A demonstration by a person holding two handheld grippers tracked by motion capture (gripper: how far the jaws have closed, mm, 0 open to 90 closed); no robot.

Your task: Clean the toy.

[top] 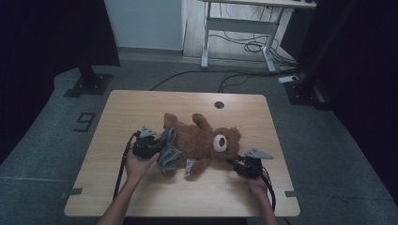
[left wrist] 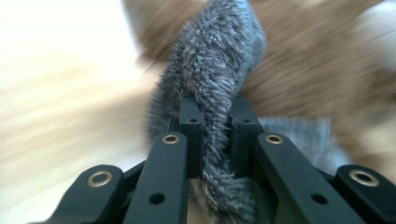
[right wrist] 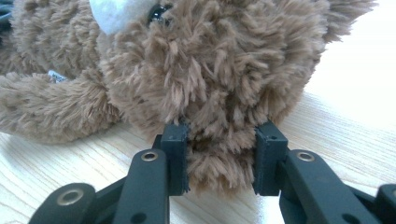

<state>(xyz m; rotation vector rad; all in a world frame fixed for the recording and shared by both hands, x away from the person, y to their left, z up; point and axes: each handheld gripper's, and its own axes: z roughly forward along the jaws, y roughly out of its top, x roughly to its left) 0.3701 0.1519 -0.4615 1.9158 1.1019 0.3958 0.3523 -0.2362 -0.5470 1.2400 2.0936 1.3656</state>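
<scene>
**A:** ok so where's everything sitting relative to the bear (top: 199, 143)?

**B:** the bear lies on its side in the middle of the table (top: 141, 105), head toward the person's right, legs toward their left. There's a grey fuzzy cloth (top: 168, 149) wrapped round its lower half, on the leg end.

**A:** and the grippers?

**B:** the left gripper (top: 157, 151) is at the bear's leg end, clamped down on that cloth. In the left gripper view a strip of the grey cloth (left wrist: 215, 107) runs right up between the two black jaws, squeezed tight, with brown fur blurred behind it.

**A:** right one?

**B:** the right gripper (top: 236, 163) is at the bear's head end, low by the table. In the right gripper view its jaws pinch a tuft of the bear (right wrist: 219, 84) at the bottom of the head, fur bulging between the pads (right wrist: 176, 158). The white muzzle and one dark eye sit above that, and an arm lies off to the side on the wood.

**A:** so both closed on something.

**B:** yep, one on cloth, one on bear.
</scene>
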